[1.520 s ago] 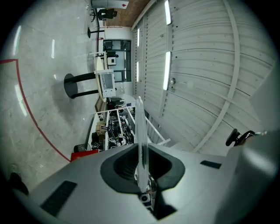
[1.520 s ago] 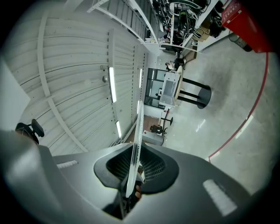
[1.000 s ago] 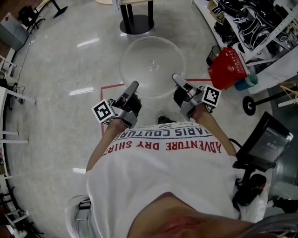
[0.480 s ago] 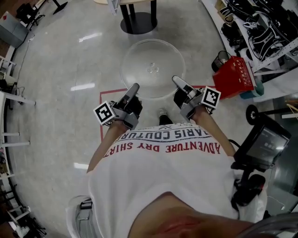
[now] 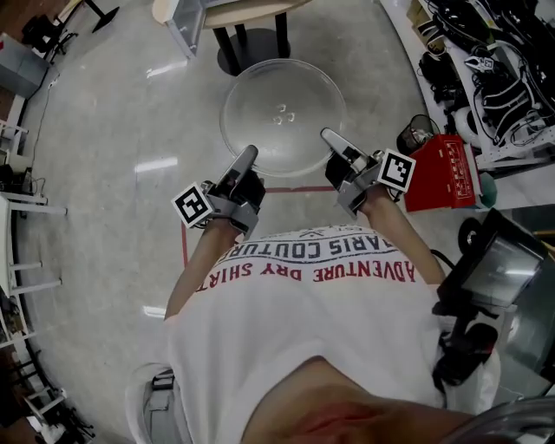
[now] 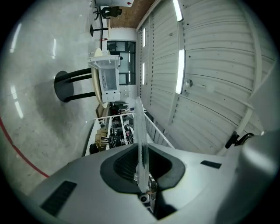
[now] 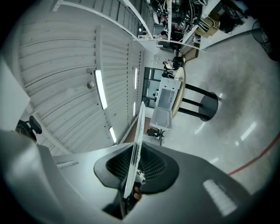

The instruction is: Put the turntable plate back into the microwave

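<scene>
A: What do you see from the head view?

B: The left hand-held gripper [image 5: 246,159] is closed on the near left edge of the plate [image 5: 282,117]. The right hand-held gripper [image 5: 333,140] is closed on the near right edge.

A: Where is the plate?

B: It is up in the air, flat, over the floor [image 5: 113,130], just in front of the person. A table [image 5: 251,10] with a black foot is just past it.

A: How are the arms?

B: Both arms are bent and reach forward from the body. The hands are apart, one on each side of the plate.

A: Anything else there?

B: A red box [image 5: 442,173] sits on the floor at the right. I cannot tell what is in it.

A: And the left gripper view?

B: The jaws pinch the plate. I see its thin clear edge going straight up between the dark pads. Far off, a white box [image 6: 107,76] sits on the table.

A: And the right gripper view?

B: It is the same there. The jaws squeeze the plate edge, and it leans a little. The white box on the table is past it, with its door hanging open.
</scene>
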`<state>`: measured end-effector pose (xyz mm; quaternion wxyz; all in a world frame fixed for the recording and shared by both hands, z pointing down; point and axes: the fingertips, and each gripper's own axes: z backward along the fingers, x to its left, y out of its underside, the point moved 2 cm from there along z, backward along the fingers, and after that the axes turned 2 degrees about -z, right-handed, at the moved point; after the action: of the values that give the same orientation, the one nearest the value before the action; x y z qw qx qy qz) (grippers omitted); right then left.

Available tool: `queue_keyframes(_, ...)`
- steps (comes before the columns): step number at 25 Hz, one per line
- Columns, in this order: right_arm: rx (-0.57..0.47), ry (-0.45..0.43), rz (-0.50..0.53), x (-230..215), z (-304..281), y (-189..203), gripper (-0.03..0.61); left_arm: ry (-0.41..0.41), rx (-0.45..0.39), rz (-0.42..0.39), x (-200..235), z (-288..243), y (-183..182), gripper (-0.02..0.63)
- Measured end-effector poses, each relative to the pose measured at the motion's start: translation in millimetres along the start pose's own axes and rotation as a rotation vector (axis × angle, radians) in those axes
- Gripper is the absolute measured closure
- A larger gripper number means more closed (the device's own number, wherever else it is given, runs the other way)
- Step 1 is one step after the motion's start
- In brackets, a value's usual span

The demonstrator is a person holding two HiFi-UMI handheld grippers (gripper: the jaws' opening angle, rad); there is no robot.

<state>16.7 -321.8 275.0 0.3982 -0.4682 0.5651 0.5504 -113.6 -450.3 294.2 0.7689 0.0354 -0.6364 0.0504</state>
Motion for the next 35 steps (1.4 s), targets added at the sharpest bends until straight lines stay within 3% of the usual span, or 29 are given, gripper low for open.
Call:
queue_keyframes(8,-0.009,0.005,-0.007,-45.2,-51.0,-75.3,0.548,-0.011,0.018,0.014,44.7,-75.3,-55.9,0.581)
queue_keyframes(14,-0.02,0.034,-0.011,-125.9,-88.8,-138.0,0.548,-0.004,0.002,0.068,127.0,-141.0,-92.1,0.58)
queue_keyframes(19,0.073,0.003,0.013,-181.7,-73.1,-133.2,0.548,0.015,-0.104,0.035,180.2,-130.4,-58.6,0.58)
queue_keyframes(21,0.154,-0.007,0.028,-209.6,-53.6,-128.5,0.548,0.026,-0.2,0.02,209.0,-120.1,-22.5,0.581)
queue_keyframes(25,0.313,-0.058,0.063,-263.0,-13.4,-160.2,0.548,0.032,-0.371,-0.031,256.7,-144.2,46.9,0.58)
queue_keyframes(35,0.412,-0.105,0.047,-310.0,-37.2,-164.7,0.548,0.033,-0.57,-0.06,298.7,-143.1,58.6,0.58)
